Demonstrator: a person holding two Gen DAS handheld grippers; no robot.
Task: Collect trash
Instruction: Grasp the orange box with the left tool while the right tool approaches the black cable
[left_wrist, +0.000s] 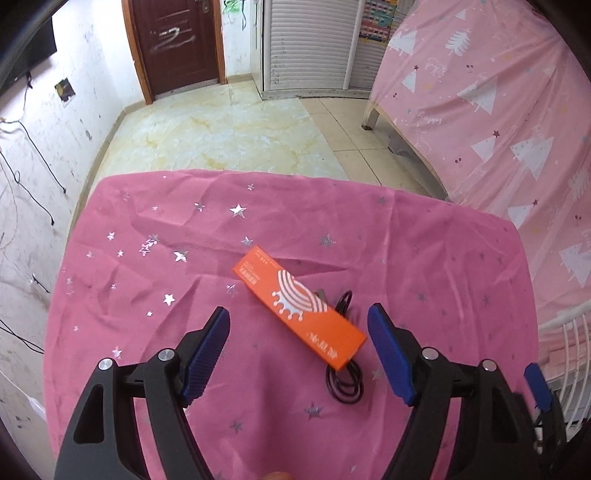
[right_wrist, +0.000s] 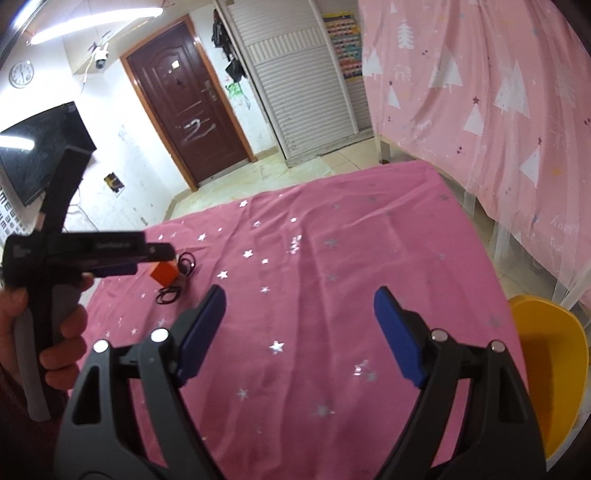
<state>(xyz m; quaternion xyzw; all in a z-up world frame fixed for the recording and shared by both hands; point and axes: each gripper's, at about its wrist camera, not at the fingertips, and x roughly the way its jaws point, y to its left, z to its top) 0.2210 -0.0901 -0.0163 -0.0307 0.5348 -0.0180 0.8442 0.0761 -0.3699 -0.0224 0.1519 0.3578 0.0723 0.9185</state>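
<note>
Left wrist view: an orange box (left_wrist: 300, 308) lies flat and slantwise on the pink star-printed cloth (left_wrist: 147, 229), a little below the middle of the frame. A coiled black cable (left_wrist: 345, 387) lies partly under its lower end and shows on both sides of it. The left gripper (left_wrist: 299, 325) hangs above the box with its blue fingers (left_wrist: 207, 354) spread wide on either side; they are apart from the box and grip nothing.

In the right wrist view the same box (right_wrist: 163, 276) shows small at the left of the frame, beside the cable loops (right_wrist: 170, 295), with the left gripper's tip over it and a hand (right_wrist: 55, 332) on that gripper's handle. The right gripper (right_wrist: 299, 295) fills the lower middle, jaws wide and empty over bare cloth, well apart from the box. A yellow bin (right_wrist: 546, 369) stands at the lower right edge, just beside the cloth.
</note>
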